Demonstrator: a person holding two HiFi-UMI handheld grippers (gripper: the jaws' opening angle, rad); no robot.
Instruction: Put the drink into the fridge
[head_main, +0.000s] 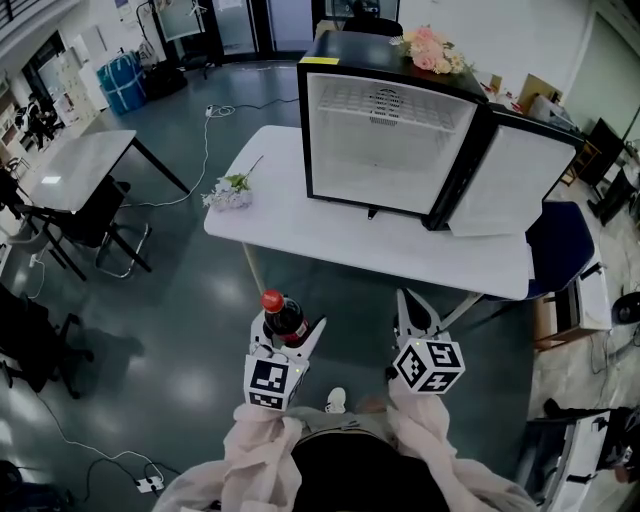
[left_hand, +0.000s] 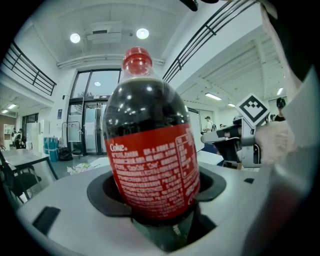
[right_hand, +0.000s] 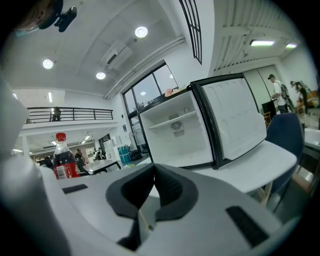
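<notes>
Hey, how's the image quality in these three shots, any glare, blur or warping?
Head view: sharp and evenly lit, soft light glare on the glossy floor, edges bowed. Left gripper view: strong fisheye, black corners, bright highlights on the dark shoulder of the bottle. Right gripper view: fisheye tilts the fridge, black corners, and the near fingers look slightly soft.

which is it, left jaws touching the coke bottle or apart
Touching. In the left gripper view, the left gripper has its jaws pressed against both sides of the coke bottle.
</notes>
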